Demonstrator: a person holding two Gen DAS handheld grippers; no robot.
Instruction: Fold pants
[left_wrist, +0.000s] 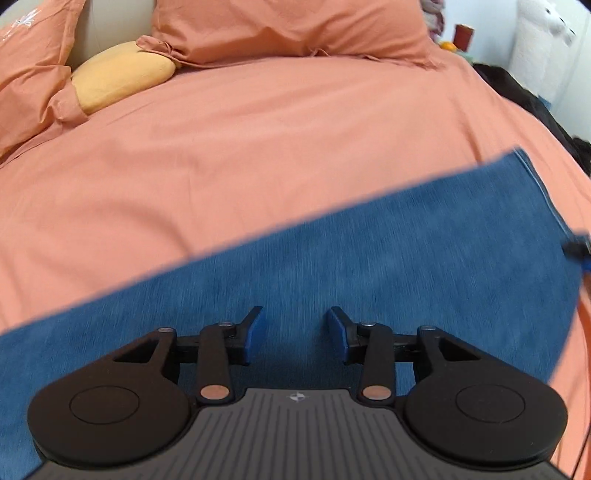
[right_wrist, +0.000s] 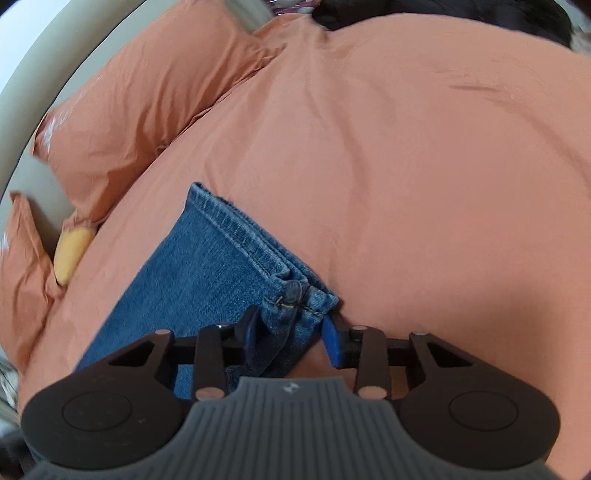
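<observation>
Blue denim pants (left_wrist: 369, 258) lie flat across the orange bed cover, running from lower left to upper right in the left wrist view. My left gripper (left_wrist: 295, 332) is open just above the denim, with nothing between its blue pads. In the right wrist view the hem end of the pants (right_wrist: 229, 258) lies on the bed, its stitched cuff corner bunched between the fingers of my right gripper (right_wrist: 290, 332). The right jaws stand wide apart around that corner and do not clamp it. The right gripper's tip also shows at the far right edge of the left wrist view (left_wrist: 578, 251).
Orange pillows (left_wrist: 288, 29) and a yellow cushion (left_wrist: 122, 74) lie at the head of the bed, against a beige headboard (right_wrist: 22, 122). A dark garment (left_wrist: 517, 88) lies at the bed's far right edge. The orange bed cover (right_wrist: 424, 166) spreads wide beyond the pants.
</observation>
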